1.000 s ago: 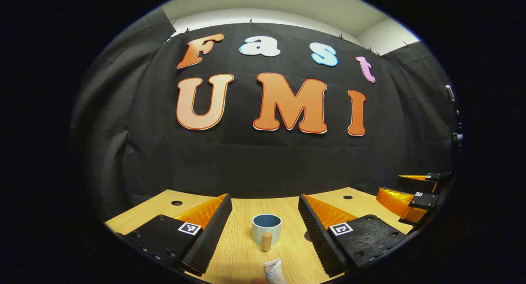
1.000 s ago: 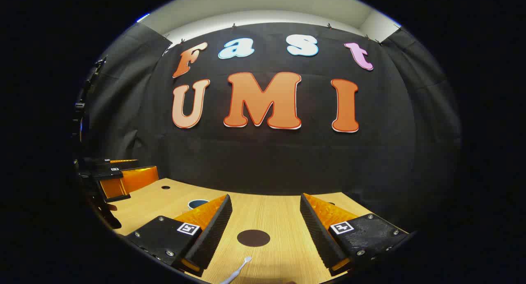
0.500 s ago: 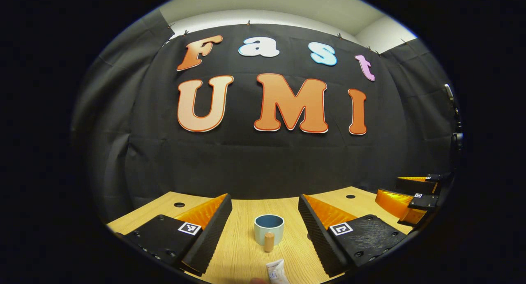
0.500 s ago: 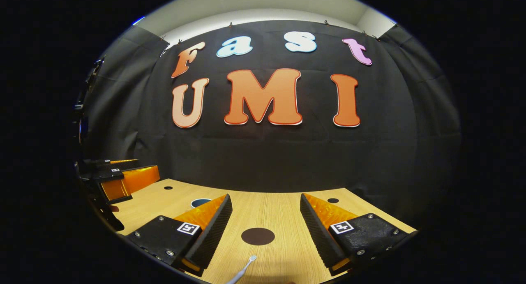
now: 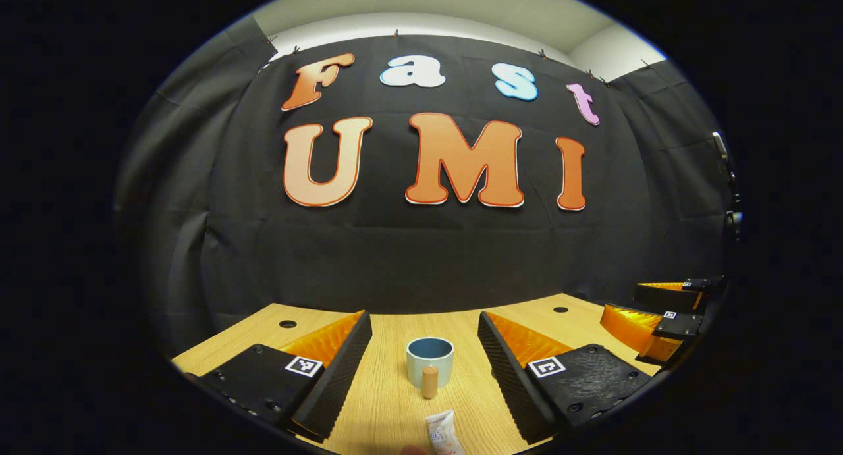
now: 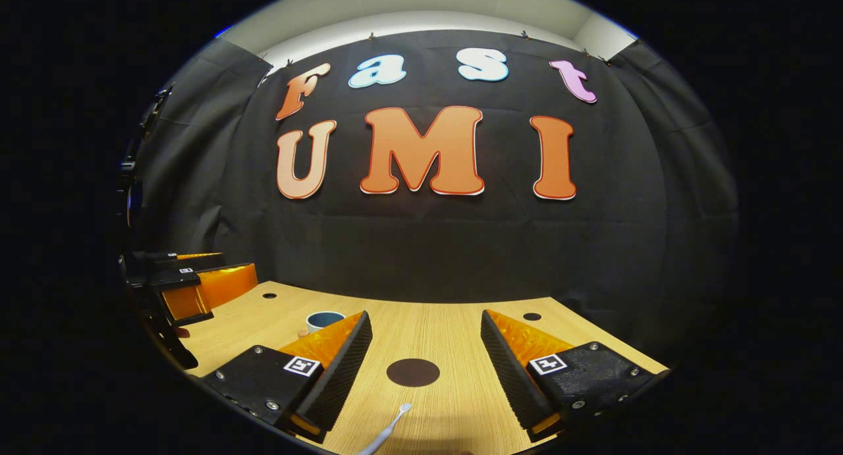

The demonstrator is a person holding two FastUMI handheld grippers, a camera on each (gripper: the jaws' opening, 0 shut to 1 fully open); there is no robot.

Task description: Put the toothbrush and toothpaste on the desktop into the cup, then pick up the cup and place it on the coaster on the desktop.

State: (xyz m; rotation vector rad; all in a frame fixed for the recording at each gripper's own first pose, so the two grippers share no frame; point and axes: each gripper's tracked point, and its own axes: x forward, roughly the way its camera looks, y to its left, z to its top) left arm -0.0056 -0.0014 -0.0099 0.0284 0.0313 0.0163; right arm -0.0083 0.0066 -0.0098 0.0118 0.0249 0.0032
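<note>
On the desktop (image 6: 435,343) nothing's done: toothpaste (image 5: 442,434) lies before the empty cup (image 5: 429,361), toothbrush (image 6: 388,430) near the coaster (image 6: 413,372). Your left gripper (image 5: 425,346) and right gripper (image 6: 426,346) both gape, holding nothing.

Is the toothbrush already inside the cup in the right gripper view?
No, the toothbrush lies on the desktop, apart from the cup.
</note>
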